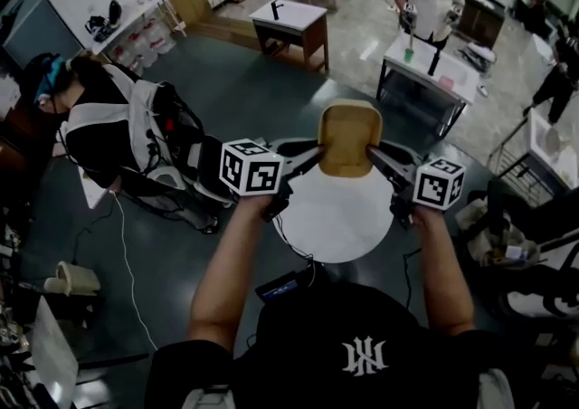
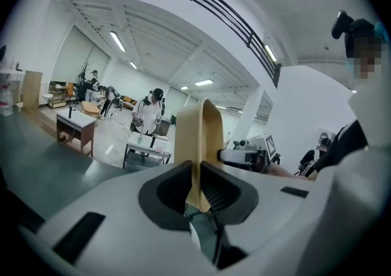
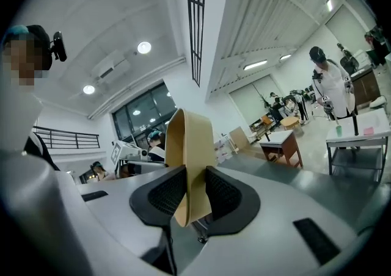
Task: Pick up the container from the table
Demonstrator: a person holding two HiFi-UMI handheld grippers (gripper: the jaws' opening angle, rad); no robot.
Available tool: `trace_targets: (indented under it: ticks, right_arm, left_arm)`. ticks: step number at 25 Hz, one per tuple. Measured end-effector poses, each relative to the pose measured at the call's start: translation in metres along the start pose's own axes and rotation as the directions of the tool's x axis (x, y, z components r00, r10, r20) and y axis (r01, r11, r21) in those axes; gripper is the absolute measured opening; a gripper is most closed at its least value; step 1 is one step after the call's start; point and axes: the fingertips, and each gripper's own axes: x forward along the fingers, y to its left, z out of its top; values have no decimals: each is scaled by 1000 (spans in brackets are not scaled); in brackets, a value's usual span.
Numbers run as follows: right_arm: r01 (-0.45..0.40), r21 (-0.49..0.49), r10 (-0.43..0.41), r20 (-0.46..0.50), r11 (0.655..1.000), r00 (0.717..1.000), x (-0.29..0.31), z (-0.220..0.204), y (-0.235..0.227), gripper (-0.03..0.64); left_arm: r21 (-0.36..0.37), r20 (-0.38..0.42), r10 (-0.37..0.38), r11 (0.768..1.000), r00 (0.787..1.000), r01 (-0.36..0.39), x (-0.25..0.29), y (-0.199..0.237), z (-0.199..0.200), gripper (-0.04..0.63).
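Two clamped grips on the tan container (image 1: 348, 131), left hand-held gripper (image 1: 317, 155) and right hand-held gripper (image 1: 371, 154) on opposite walls.

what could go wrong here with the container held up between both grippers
1. Each gripper pinches only a thin side wall of the tan container, the left gripper on one side and the right gripper on the other. If either slips, it may swing or drop onto the round table.
2. Pulling the hands apart or twisting them unevenly could bend or tear that thin wall.
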Motion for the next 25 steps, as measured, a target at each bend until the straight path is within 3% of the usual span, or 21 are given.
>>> trace_targets:
  ticks: [8,18,25]
  right_arm:
    - [-55,-90,61,69,994,996,-15,27,39,120]
    - [-69,-117,84,127,991,988,-45,33,52,118]
    - [-53,-119,70,137,991,988,-46,36,62,118]
  left_arm:
    - [79,67,25,996,997,-30,-22,-37,18,44]
    - [140,72,13,990,997,-23,-22,-74,17,46]
    - [141,69,-4,990,998,-5,-27,-79,19,46]
